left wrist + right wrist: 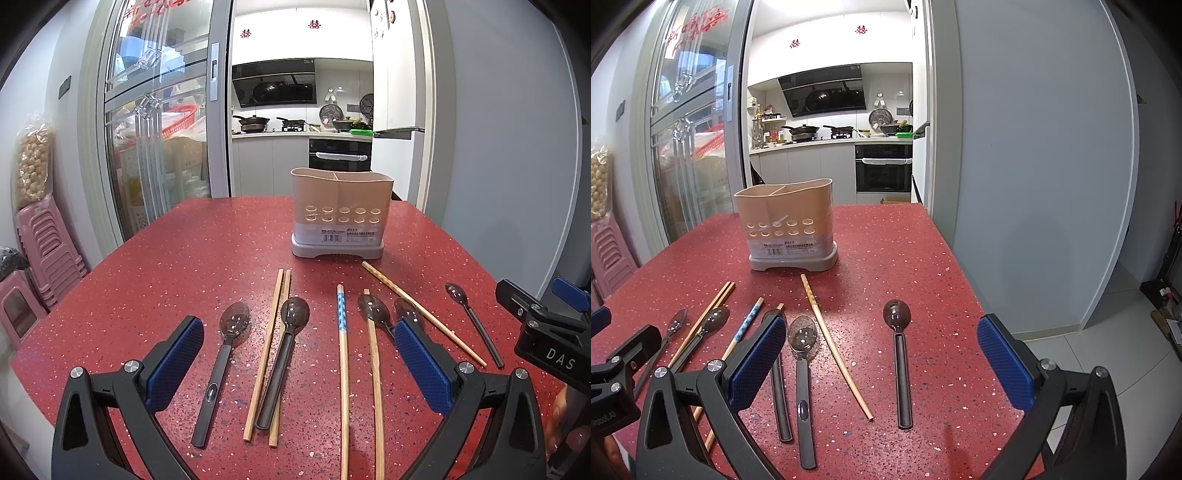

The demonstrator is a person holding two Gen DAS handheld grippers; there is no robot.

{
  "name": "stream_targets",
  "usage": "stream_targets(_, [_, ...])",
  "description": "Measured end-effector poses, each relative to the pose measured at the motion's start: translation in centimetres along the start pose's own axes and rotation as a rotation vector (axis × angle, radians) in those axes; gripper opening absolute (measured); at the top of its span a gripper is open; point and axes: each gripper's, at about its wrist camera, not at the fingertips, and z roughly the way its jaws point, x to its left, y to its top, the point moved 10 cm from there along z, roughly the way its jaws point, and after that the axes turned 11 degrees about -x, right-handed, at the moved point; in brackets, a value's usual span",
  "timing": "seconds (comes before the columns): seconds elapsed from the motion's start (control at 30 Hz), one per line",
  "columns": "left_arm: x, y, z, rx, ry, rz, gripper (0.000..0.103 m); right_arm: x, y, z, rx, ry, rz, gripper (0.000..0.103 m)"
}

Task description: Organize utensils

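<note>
A beige two-compartment utensil holder [341,212] [788,229] stands upright on the red speckled table [166,266] [905,251]. In front of it lie several dark translucent spoons [221,365] [901,354] and several wooden chopsticks [266,350] [836,350], one with a blue pattern [341,317] [748,325]. My left gripper [299,343] hovers open above the left spoons and chopsticks, holding nothing. My right gripper [881,350] hovers open over the right spoons and a bent chopstick. The right gripper's body [546,325] shows at the left wrist view's right edge.
Stacked pink plastic stools [44,251] stand left of the table beside a glass sliding door [155,122]. A kitchen with stove and oven [882,168] lies behind. The table's right edge [964,280] drops to a tiled floor by a grey wall.
</note>
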Motion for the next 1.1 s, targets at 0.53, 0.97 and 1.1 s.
stream_targets(0.53, [6.9, -2.6, 5.5, 0.291, 0.081, -0.028, 0.103, -0.9, -0.7, 5.6, 0.274, 0.102, 0.005, 0.103])
stream_targets(0.97, [9.9, -6.4, 9.9, 0.525, 0.021, -0.031, 0.103, -2.7, -6.7, 11.9, 0.720, 0.126, 0.045, 0.098])
stream_targets(1.1, [9.7, -6.8, 10.8, 0.560, -0.001, -0.047, 0.098, -2.1, -7.6, 12.6, 0.802, 0.132, 0.027, 0.076])
